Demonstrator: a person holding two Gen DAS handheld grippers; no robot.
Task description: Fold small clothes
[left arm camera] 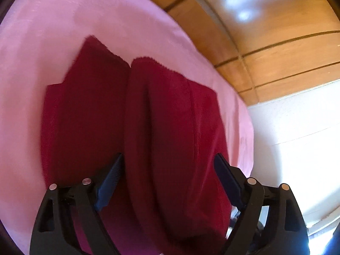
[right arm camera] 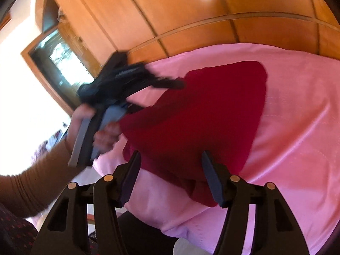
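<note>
Red garment [left arm camera: 136, 114] lies on the pink sheet [left arm camera: 53, 42] of a bed, bunched into two long folds side by side. Left gripper [left arm camera: 167, 165] spread wide, one raised fold between its fingers, pads not pressing it. Right gripper [right arm camera: 171, 161] also spread, hovering over the garment's near edge, nothing pinched. Right wrist view shows the left gripper motion-blurred at the cloth's far-left edge, held by a hand [right arm camera: 106, 136] in a brown sleeve [right arm camera: 31, 182]. Wooden wardrobe [right arm camera: 191, 6] behind the bed.
</note>
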